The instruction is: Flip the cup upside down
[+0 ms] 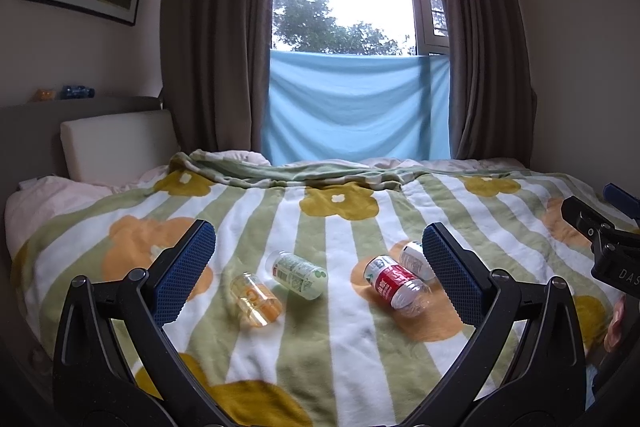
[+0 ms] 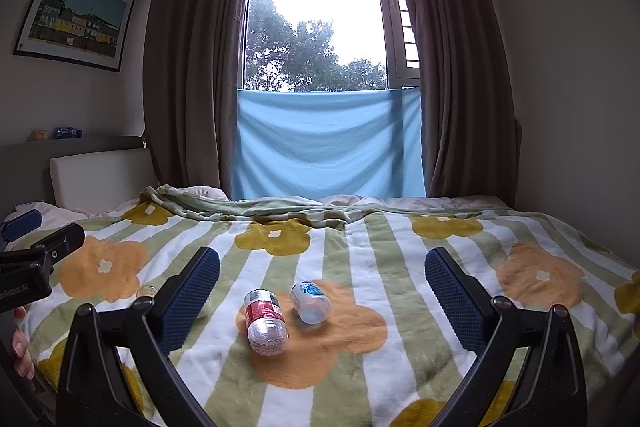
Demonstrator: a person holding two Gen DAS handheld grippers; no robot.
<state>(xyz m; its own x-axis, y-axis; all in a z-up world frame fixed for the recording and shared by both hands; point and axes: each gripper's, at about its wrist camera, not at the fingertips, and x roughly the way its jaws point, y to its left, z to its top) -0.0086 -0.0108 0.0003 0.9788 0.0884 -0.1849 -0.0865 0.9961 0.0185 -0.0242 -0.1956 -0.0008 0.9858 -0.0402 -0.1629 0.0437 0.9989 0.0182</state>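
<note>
only from the left wrist, amber cup [image 1: 256, 300] fully visible, on its side

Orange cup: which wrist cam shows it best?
Left wrist. The orange cup lies on its side on the blanket, fully visible between the open left gripper fingers. The right wrist shows only a sliver of it behind its own finger.

Red-label bottle [image 2: 265, 323] w/ green-label bottle [image 1: 298, 274] on blanket [image 1: 352, 347]
</note>
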